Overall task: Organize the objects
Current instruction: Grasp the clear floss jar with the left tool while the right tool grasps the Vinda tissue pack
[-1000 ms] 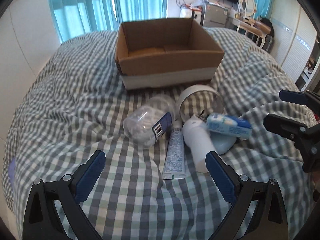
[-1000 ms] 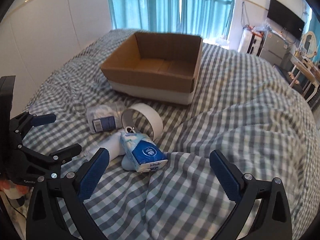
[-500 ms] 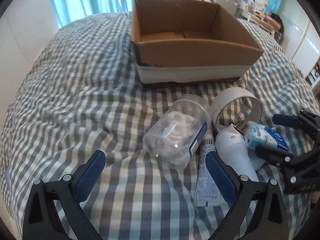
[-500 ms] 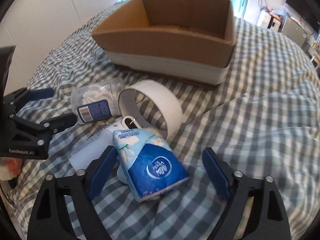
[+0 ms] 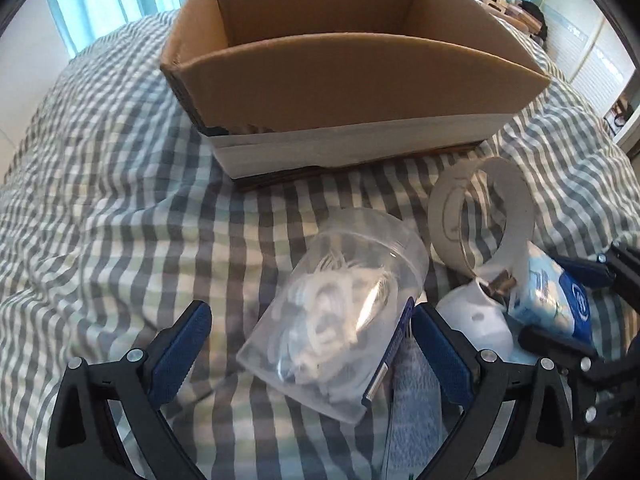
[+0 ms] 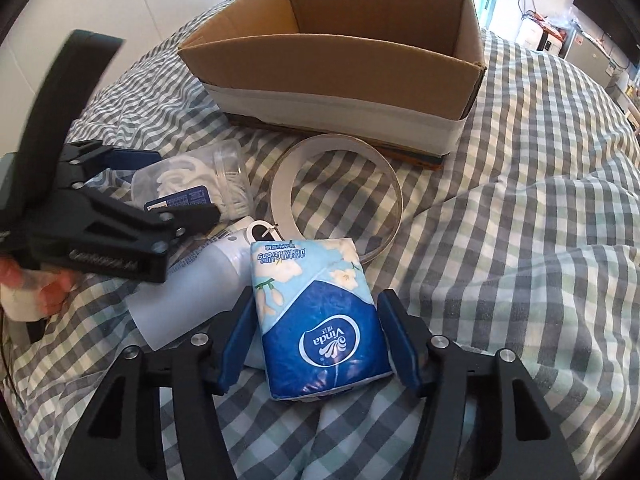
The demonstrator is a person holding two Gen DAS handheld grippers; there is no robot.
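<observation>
An open cardboard box [image 5: 352, 80] [image 6: 340, 60] stands on the checked bed. In front of it lie a clear plastic jar [image 5: 340, 312] [image 6: 196, 188] of white pieces, a white tape roll [image 5: 480, 220] [image 6: 336, 196], a white bottle [image 5: 476, 320] [image 6: 188, 284], a tube [image 5: 412, 412] and a blue Vinda tissue pack [image 6: 320, 320] [image 5: 556, 300]. My left gripper [image 5: 312, 344] is open with its fingers either side of the jar. My right gripper [image 6: 318, 336] is open around the tissue pack, pads close to its sides.
The checked duvet [image 6: 520, 200] is rumpled, with folds right of the items. Teal curtains [image 5: 100, 0] and a white wall lie behind the box. Furniture stands at the far right [image 6: 560, 32].
Both grippers moved forward and down. The left now straddles the jar. The right has narrowed its jaws around the tissue pack.
</observation>
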